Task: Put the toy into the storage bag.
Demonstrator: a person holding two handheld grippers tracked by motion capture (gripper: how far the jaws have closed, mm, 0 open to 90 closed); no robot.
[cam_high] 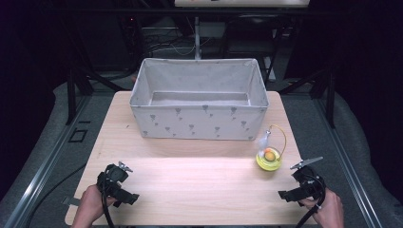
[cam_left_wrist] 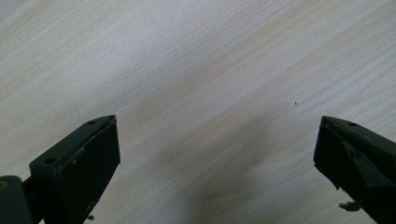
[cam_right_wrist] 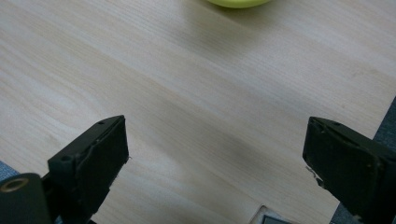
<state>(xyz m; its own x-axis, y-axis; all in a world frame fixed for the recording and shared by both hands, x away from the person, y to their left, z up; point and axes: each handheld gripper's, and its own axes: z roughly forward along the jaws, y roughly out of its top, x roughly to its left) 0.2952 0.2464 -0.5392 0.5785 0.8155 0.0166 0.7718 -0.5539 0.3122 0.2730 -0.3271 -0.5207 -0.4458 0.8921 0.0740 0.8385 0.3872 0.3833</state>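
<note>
yellow-green toy, a small round dish shape with an orange ball in it and a thin wire loop and pale stem rising from it, sits on the wooden surface just ahead of the right gripper. that gripper's jaws stand wide apart over bare wood, holding nothing; the toy's rim peeks in at the top of the right gripper view. the left gripper also has its jaws apart, empty, well away from the toy. behind stands a grey fabric bin. likely risks: the jaws could snag the wire loop, tip the light toy, or nudge it toward the surface's right edge.
</note>
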